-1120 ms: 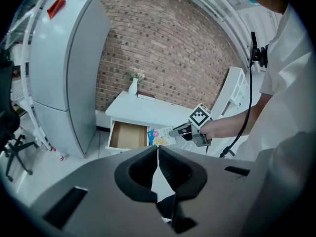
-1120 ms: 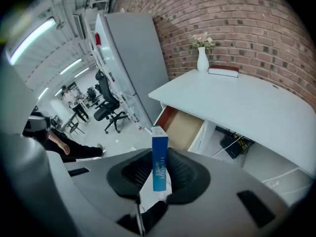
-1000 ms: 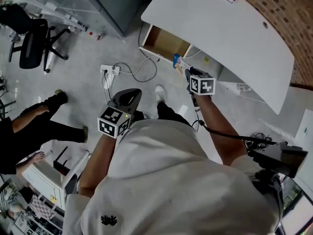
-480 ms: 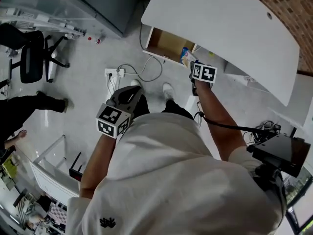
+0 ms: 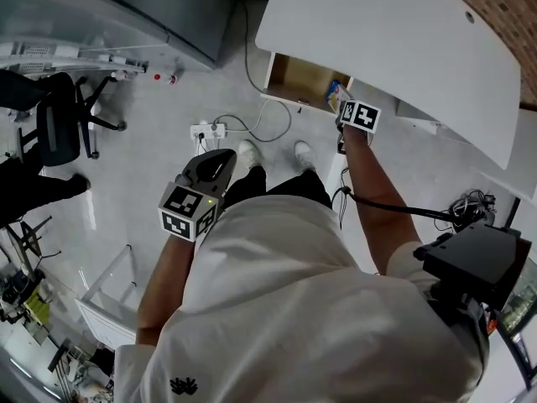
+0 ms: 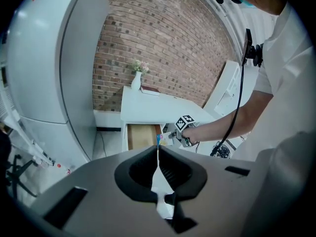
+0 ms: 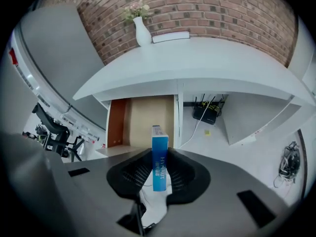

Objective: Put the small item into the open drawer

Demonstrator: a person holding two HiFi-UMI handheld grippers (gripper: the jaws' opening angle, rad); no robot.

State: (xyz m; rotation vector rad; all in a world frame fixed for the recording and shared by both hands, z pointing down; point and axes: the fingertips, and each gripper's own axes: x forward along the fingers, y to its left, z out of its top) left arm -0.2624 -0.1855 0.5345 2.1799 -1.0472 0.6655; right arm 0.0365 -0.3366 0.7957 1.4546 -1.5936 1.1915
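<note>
1. The right gripper (image 7: pixel 159 158) has its jaws partly apart, pressed on the broad sides of a blue box (image 7: pixel 159 135). The left gripper (image 6: pixel 158 152) has its jaws together on nothing and hangs by the person's left leg, well apart from the work.
2. The box hangs at the right end of the open drawer (image 7: pixel 145 117), below the desk (image 7: pixel 197 58). The head view does not settle whether it is over the drawer's inside or its right wall.
3. To do this step well, I judge it should move a little left to clear that wall. It should then sink until the far end is near the drawer bottom, and the jaws should part only then. A low release should keep the box from bouncing out.
4. The box stands on its narrow edge. Its long axis runs along the jaws, with the far end pointing down and away toward the drawer.
</note>
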